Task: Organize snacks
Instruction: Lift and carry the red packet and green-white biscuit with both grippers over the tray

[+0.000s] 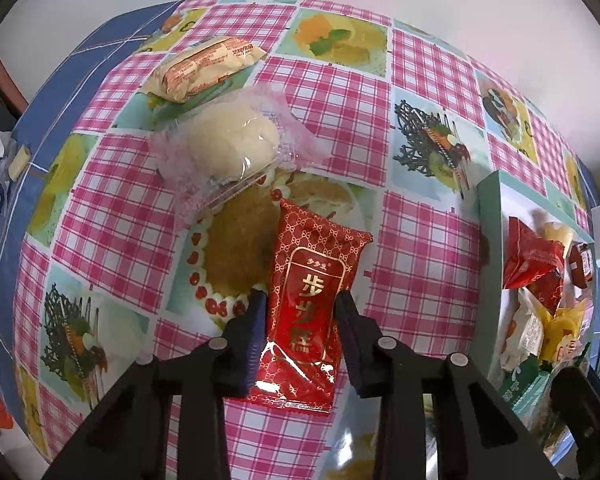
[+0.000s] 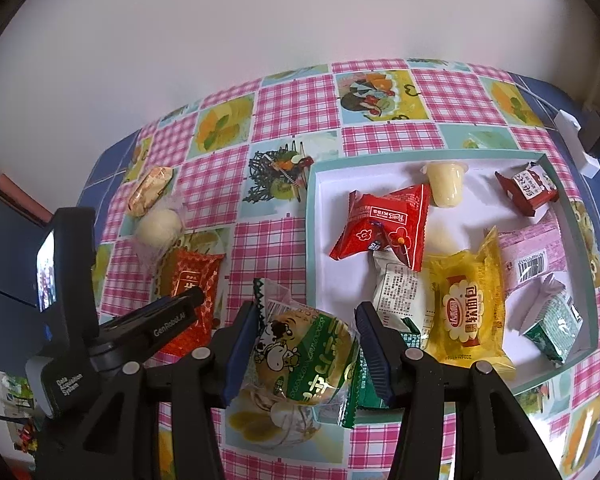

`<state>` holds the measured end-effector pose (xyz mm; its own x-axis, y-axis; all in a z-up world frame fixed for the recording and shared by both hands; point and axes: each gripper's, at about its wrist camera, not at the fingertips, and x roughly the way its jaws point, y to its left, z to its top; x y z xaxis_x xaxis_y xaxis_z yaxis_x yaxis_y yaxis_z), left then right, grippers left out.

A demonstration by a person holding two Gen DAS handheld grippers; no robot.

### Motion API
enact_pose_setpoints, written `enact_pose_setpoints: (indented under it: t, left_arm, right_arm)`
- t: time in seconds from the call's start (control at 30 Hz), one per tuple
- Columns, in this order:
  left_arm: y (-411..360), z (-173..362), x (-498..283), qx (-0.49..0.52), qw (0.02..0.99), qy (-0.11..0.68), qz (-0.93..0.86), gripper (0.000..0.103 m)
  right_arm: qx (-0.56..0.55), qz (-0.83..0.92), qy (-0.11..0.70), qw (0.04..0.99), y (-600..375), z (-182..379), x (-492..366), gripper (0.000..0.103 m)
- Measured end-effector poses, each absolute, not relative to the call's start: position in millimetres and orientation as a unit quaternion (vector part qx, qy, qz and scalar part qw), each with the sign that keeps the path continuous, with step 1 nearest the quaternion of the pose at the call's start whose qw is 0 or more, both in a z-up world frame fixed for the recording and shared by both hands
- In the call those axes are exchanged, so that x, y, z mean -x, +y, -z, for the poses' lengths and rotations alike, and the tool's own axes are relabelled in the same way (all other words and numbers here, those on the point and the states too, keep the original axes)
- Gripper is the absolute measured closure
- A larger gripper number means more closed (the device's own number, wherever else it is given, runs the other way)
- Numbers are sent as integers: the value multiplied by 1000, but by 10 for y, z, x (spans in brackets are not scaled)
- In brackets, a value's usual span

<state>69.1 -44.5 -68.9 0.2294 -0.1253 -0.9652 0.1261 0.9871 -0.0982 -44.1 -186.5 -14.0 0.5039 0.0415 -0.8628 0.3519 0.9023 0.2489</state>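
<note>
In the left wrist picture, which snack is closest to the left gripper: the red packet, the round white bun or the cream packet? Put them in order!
From the left gripper:
1. Red packet: gripped between its fingers.
2. Round white bun: farther up the table, left of centre.
3. Cream packet: farthest, behind the bun.

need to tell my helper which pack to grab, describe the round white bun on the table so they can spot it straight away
Start from the white tray on the checked tablecloth, then look across the cloth to the loose snacks outside it. The round white bun lies between the cream-yellow packet and the red packet in the left gripper. It alone is a pale dome in clear wrap with frilly pink edges.
</note>
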Motion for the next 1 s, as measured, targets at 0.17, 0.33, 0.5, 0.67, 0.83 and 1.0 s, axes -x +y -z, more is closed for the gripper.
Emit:
enact_pose_setpoints:
  t: [0.17, 0.33, 0.5, 0.67, 0.83, 1.0]
  left_arm:
    - [-334, 681, -719, 14, 782, 619, 79, 67]
    - [-249, 559, -744, 24, 789, 609, 82, 67]
    - [-242, 406, -723, 26, 796, 599, 87, 67]
    - [-305, 206, -682, 29, 810, 578, 97, 67]
    - [-495, -23, -622, 24, 825, 553, 116, 67]
    - [-846, -202, -493, 12, 829, 537, 158, 67]
  right_arm:
    - [-204, 92, 489, 843, -1879, 140, 449, 50]
    - [-207, 94, 489, 842, -1889, 150, 447, 50]
    - [-207, 95, 486, 844, -1893, 131, 457, 50]
    - [-212, 97, 479, 846, -1937, 63, 491, 50]
    - [-232, 120, 466, 846, -2187, -15, 588, 50]
    - [-263, 177, 455, 832, -2647, 24, 768, 50]
